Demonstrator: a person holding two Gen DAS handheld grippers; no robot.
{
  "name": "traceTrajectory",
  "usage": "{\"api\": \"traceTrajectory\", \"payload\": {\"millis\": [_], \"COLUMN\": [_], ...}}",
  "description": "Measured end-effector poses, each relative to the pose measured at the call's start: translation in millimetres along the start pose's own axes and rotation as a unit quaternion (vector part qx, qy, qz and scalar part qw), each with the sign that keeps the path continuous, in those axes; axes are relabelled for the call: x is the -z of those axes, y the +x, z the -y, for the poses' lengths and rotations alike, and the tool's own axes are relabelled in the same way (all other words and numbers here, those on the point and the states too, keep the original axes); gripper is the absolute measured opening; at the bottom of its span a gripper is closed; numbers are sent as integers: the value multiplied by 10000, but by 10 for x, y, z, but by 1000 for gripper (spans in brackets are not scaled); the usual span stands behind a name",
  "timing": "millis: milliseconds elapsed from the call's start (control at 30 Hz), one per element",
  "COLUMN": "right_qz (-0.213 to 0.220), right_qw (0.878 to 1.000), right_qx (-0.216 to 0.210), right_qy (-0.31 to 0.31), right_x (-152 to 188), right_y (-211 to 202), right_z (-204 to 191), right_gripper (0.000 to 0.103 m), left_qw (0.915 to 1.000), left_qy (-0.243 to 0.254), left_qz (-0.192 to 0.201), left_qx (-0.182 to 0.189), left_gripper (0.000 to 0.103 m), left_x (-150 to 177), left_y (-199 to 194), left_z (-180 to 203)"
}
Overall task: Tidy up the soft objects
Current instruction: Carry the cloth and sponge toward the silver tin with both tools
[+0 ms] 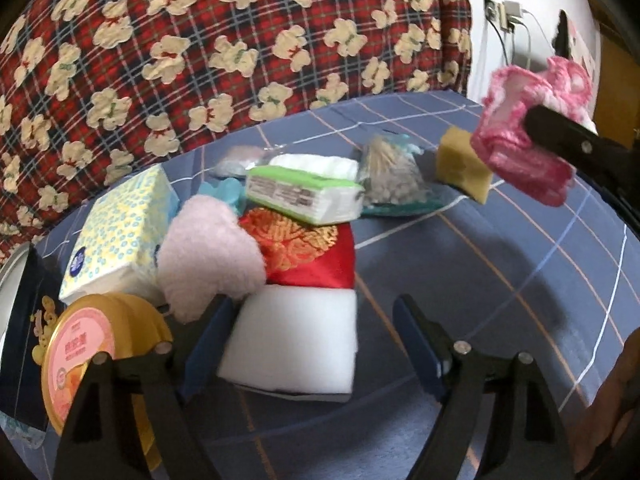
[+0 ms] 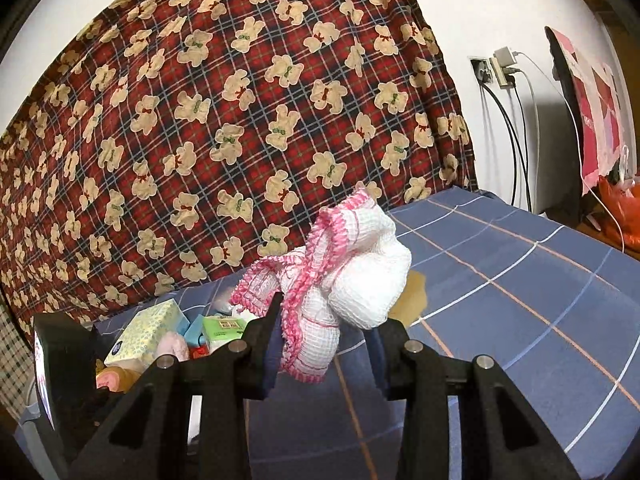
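Note:
My right gripper [image 2: 324, 340] is shut on a crumpled pink-and-white cloth [image 2: 344, 276] and holds it above the blue checked bed sheet [image 2: 500, 280]. The same cloth [image 1: 524, 140] shows at the upper right of the left wrist view, held in the air. My left gripper [image 1: 308, 332] is open low over the sheet, with a white foam block [image 1: 292, 344] just ahead between its fingers. Behind the block lie a pink fluffy pad [image 1: 208, 248], a red and gold pouch [image 1: 312, 248], a green tissue pack [image 1: 304, 192] and a yellow sponge [image 1: 464, 168].
A yellow-blue tissue pack [image 1: 116, 232], a round gold tin [image 1: 88, 360] and a dark box [image 1: 24, 340] sit at the left. A bag of small bits [image 1: 392, 176] lies by the sponge. A red plaid bear-print quilt [image 1: 200, 60] rises behind. Wall sockets and cables [image 2: 504, 76] are at the right.

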State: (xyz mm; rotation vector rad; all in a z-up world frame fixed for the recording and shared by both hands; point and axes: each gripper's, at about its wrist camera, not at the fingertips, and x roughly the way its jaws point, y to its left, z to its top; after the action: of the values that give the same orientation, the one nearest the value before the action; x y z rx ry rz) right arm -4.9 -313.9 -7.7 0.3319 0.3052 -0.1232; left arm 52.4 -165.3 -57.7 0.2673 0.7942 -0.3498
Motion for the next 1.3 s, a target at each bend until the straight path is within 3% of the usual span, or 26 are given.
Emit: {"api": "traceTrajectory", "payload": {"millis": [67,100,367,467,567,767,967,1133,1300], "right_qz": [14,13,23,60,78,95,60,-190,-32], "right_qw": [10000,10000,10000,9999,9999,9997,9990,9995,9982], "right_qx": [1,5,30,70,88,216,400,112,-190], "right_qy": [7,13,64,76,74,61,-188,-239,-570], "right_x": [-2,-3,0,0,-2,9,52,209,227], "right_y": [0,3,5,-8,-17,-17,-59,-153,-316], "right_z": [-2,-1,15,28,25,20,-92,-377,-821], "right_gripper": [40,41,41,41,41,41,41,41,41], "left_qw": [9995,9990,9958,9903,9865,9845,9848,9824,9776], "left_qy": [-238,-366,-522,-717,-820,-821,-712,-934,-1130], "left_qz": [-185,-181,10,91,303,921,1341,1510,1746], "left_qx": [126,183,754,1187,1384,1243,843,587,307], "left_gripper": [65,56,53,53,53,53,53,53,53], "left_x": [27,33,84,99,134,198,282,408,553], "left_y": [42,36,-87,-133,-254,-608,-931,-1093,-1258], "left_z": [-72,-124,-111,-130,-149,-302,-582,-938,-1290]}}
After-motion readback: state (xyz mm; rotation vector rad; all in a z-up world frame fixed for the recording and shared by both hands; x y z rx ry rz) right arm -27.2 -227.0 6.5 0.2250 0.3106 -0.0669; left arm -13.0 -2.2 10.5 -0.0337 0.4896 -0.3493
